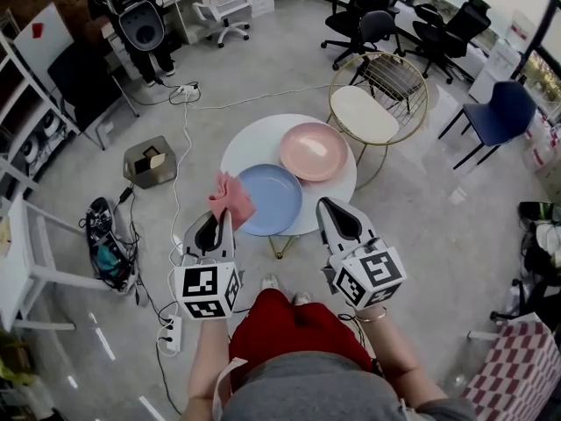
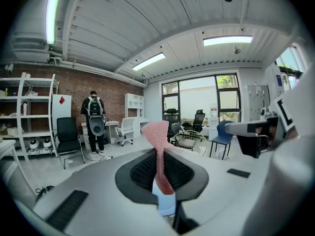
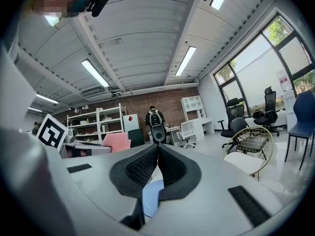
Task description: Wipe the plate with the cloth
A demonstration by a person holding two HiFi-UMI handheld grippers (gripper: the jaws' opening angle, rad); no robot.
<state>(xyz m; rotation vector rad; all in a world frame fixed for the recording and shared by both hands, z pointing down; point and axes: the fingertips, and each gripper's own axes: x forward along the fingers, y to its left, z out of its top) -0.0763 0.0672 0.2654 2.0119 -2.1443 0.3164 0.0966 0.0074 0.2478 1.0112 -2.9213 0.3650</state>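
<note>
A blue plate (image 1: 272, 198) and a pink plate (image 1: 313, 151) lie on the small round white table (image 1: 254, 143). My left gripper (image 1: 221, 215) is shut on the pink cloth (image 1: 230, 198), which sticks up above the blue plate's left edge. In the left gripper view the cloth (image 2: 160, 156) is pinched between the black pads and stands up out of them. My right gripper (image 1: 327, 210) hovers by the table's near right edge, jaws shut with nothing in them. A sliver of the blue plate (image 3: 150, 194) shows under its jaws (image 3: 157, 166).
A gold wire chair (image 1: 381, 95) with a white cushion stands right behind the table. A blue chair (image 1: 500, 117) is at the far right, black office chairs (image 1: 377, 20) at the back. A bin (image 1: 149, 160), cables and a power strip (image 1: 171, 331) lie on the floor at left. A person with a backpack (image 1: 136, 16) stands at the back left.
</note>
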